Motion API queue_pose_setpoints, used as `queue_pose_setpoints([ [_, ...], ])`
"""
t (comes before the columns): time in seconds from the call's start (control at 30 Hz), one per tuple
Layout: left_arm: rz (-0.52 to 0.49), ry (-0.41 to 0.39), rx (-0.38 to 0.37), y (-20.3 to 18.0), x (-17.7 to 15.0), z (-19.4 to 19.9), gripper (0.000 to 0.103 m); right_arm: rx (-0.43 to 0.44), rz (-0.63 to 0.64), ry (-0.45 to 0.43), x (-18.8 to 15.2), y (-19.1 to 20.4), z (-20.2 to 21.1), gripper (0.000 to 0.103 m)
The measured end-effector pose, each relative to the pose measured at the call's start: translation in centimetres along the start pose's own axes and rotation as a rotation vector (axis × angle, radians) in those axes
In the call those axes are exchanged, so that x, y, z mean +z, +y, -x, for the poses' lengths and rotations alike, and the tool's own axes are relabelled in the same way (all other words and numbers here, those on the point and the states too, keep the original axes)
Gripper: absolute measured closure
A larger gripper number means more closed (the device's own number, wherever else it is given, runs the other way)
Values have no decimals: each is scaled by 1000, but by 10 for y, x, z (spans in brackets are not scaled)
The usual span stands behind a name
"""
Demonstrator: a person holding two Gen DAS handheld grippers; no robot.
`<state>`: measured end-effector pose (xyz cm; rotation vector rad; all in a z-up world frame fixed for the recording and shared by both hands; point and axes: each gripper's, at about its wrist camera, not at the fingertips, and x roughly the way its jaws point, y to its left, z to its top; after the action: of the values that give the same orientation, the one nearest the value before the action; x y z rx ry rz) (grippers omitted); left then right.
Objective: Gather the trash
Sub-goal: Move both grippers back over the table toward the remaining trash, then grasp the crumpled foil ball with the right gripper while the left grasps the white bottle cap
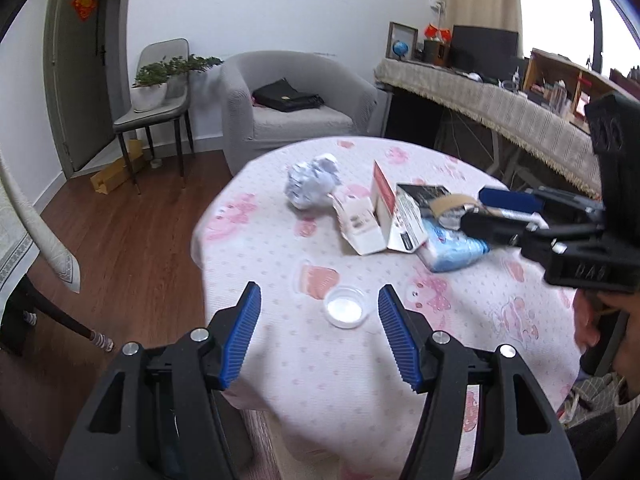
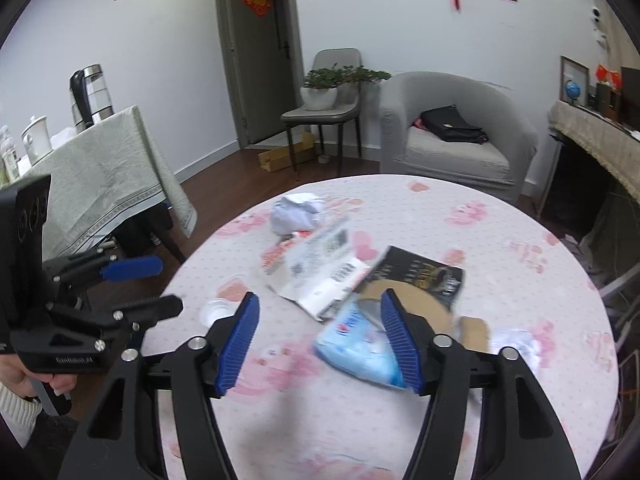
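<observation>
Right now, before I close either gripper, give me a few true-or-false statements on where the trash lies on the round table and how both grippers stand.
1. The left gripper is open, with the small clear plastic lid on the cloth between its fingers. True.
2. The right gripper is shut on the light blue tissue pack. False: its jaws stand wide open, and the pack lies on the table partly between them.
3. The crumpled white paper ball lies at the far side of the pile, towards the grey armchair. True.
4. The flattened white and red carton is on the wooden floor. False: it is on the round table with the pink-patterned cloth.
5. A black bag lies on the armchair seat. True.
</observation>
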<state>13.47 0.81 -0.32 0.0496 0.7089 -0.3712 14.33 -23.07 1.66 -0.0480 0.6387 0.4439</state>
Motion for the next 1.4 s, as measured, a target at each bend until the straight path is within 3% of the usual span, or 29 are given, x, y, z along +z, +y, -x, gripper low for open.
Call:
queue_pose_setpoints([
  [0.2,-28,51,10,-13,-7,-24,39,-49,-9,0,-8,-22,11,34],
  [0.5,-22,64,47,-17,-9,-40,43,-113,-44,1,-19,-56,23,28],
  [0.63,-15,54,55,-17,-8,-40,59,-146,-75,-6,-22,-71,29,27],
  [0.83,-43,47,60,-25,-8,-41,70,-182,-137,-4,-27,-92,35,27],
  [1.13,-39,41,68,-25,-8,-42,70,-178,-215,39,-36,-112,29,27],
  [1.4,-31,37,63,-24,-7,-39,71,-179,-203,74,-37,-107,16,27],
])
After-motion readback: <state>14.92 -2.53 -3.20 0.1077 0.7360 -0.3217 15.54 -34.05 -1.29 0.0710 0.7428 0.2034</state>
